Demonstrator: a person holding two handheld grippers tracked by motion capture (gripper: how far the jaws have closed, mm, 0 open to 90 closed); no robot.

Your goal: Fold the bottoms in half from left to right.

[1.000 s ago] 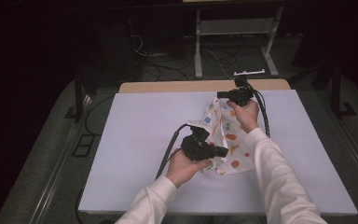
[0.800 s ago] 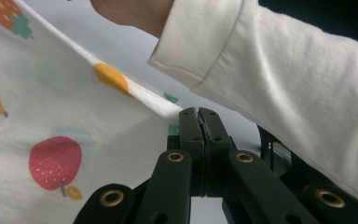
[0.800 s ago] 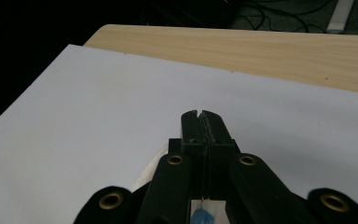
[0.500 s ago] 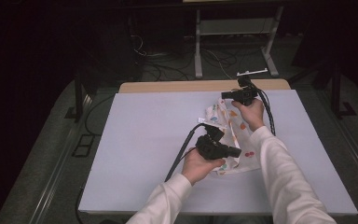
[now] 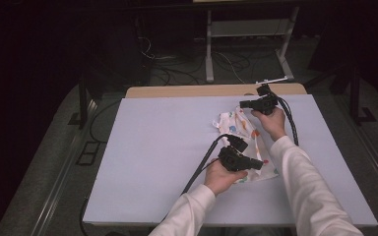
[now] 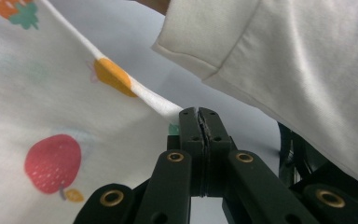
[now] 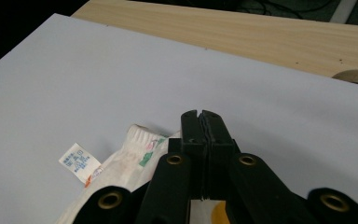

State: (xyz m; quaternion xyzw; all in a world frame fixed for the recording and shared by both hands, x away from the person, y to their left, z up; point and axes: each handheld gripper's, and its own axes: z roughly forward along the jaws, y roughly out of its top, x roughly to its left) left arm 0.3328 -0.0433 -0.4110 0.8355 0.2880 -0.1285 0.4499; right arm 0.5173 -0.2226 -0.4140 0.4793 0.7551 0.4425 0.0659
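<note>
The garment (image 5: 248, 142), a small white knit piece w/ a fruit print, lies on the bench (image 5: 152, 147), right of centre, stretched front-to-back between the two grippers. Vs. a sec ago: it was bunched up and lifted, esp. at the far end; now it sits lower and flatter, pulled out longer along the bench. Both hands have come down and shifted a bit to the right in the high view; the near hand more so.

Look of it: white cloth, red strawberries (image 6: 53, 163) w/ green tops, orange fruit (image 6: 114, 77), some pale blue/green marks. Ribbed cuff or hem (image 7: 142, 136) at the far end, w/ a small white care label (image 7: 79, 162) sticking out flat onto the bench. In the left gripper view a hemmed edge runs diagonally down to the jaw tips.

Left gripper (image 5: 256, 163): jaws pressed together, pinching the garment's near edge; cloth runs straight into the closed tips. Right gripper (image 5: 243, 104): jaws pressed together too, the far end of the garment bunched under them, so it pinches cloth there; exact grip point hidden by the jaws.

Around: white sleeve (image 6: 284, 60) of the right arm crosses close over the left gripper. Black cables (image 5: 202, 164) trail off both grippers. Bench = pale grey-lilac sheet over a wood top (image 7: 261, 35), wood strip bare along the far edge. Floor beyond is dark, w/ a metal stand (image 5: 246, 44) and loose leads.
</note>
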